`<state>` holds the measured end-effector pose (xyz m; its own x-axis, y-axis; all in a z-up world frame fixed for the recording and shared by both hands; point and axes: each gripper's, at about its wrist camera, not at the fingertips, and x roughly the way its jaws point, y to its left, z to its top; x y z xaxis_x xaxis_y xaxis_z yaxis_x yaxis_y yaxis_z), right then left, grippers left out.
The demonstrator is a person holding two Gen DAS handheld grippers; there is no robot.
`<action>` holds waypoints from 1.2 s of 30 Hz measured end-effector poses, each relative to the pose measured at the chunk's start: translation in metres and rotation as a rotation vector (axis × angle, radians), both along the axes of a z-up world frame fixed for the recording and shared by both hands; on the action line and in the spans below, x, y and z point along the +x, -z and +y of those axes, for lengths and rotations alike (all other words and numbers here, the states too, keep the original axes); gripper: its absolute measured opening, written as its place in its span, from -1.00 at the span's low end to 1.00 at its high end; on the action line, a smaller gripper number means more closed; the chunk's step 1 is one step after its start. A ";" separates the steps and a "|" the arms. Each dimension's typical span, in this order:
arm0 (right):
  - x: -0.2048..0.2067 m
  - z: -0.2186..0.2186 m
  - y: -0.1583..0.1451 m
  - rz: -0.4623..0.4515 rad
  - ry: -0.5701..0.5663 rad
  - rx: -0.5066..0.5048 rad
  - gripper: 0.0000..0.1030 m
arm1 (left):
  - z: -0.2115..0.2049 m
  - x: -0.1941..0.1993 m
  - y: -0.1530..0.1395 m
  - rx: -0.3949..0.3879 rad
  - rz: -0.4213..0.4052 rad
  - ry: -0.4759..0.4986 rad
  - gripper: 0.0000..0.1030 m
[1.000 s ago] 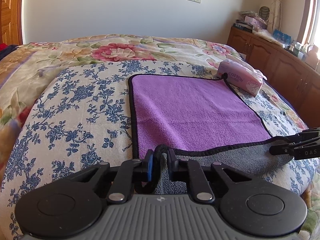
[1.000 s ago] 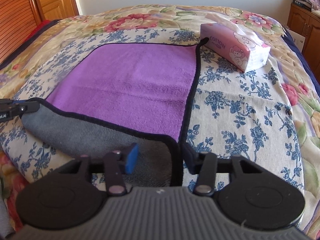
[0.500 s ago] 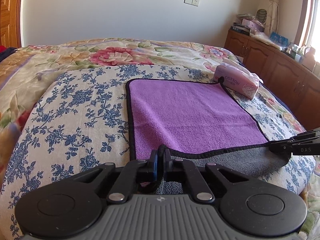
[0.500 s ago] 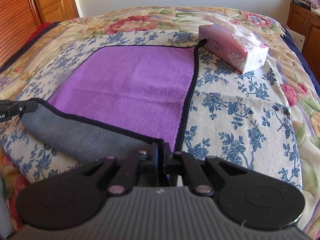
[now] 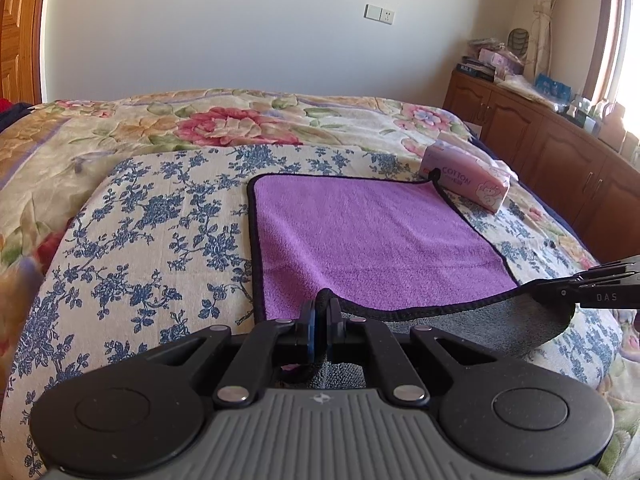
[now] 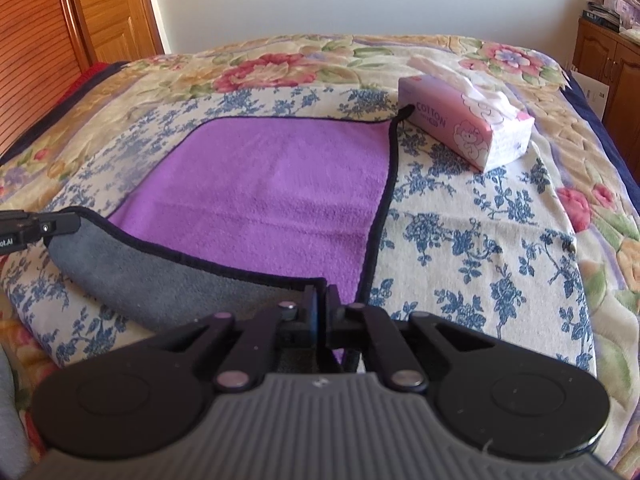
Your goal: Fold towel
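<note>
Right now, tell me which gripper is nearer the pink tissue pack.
Right. The right gripper grips the towel at its near corner, on the side where the tissue pack lies. The left gripper clamps the opposite near corner, farther away.

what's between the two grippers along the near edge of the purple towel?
Only the purple towel itself: its lifted black-trimmed hem, grey underside showing, spans from left gripper to right gripper. Both wrist views show it.

"COTTON" printed on pink soft-pack tissue box (image 6: 464, 124); "DAS" on black right gripper (image 5: 600, 292) finger.
</note>
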<state>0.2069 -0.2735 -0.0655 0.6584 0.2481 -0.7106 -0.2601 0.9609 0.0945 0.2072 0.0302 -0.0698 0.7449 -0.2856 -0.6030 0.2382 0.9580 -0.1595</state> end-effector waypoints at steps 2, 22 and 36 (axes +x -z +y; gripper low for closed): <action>0.000 0.000 -0.002 -0.011 -0.001 0.002 -0.92 | 0.000 0.000 -0.002 -0.002 -0.006 -0.001 -0.89; 0.004 0.004 -0.016 -0.100 -0.020 0.007 -0.92 | -0.001 0.006 -0.012 -0.008 -0.039 -0.010 -0.89; 0.015 0.005 -0.021 -0.147 -0.026 -0.004 -0.92 | 0.000 0.019 -0.016 -0.020 -0.062 -0.018 -0.89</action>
